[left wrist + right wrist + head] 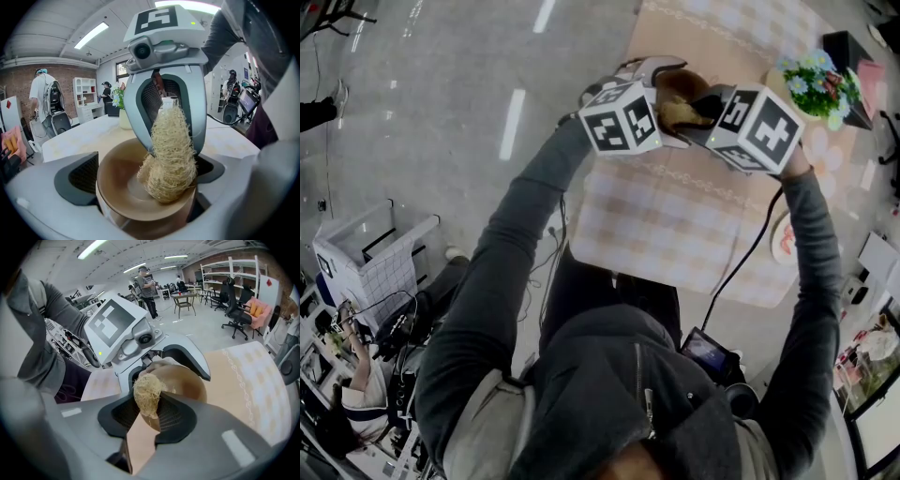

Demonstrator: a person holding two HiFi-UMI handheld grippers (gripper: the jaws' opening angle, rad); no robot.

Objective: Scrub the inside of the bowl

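A brown bowl (682, 89) is held up over the table, tilted, with my left gripper (666, 98) shut on its rim. In the left gripper view the bowl (117, 183) sits between my left gripper's (145, 199) jaws, its inside facing the camera. A pale straw-coloured loofah scrubber (171, 154) presses against the inside of the bowl. My right gripper (171, 143) comes down from above, shut on that scrubber. In the right gripper view the scrubber (146, 397) is pinched in my right gripper (149, 416), with the bowl (187, 385) just beyond it.
Below lies a table with a checked cloth (675, 225). A pot of flowers (816, 84) stands at its far right and a plate (783, 239) at its right edge. A white cart (370, 253) and a seated person (356, 375) are at the left.
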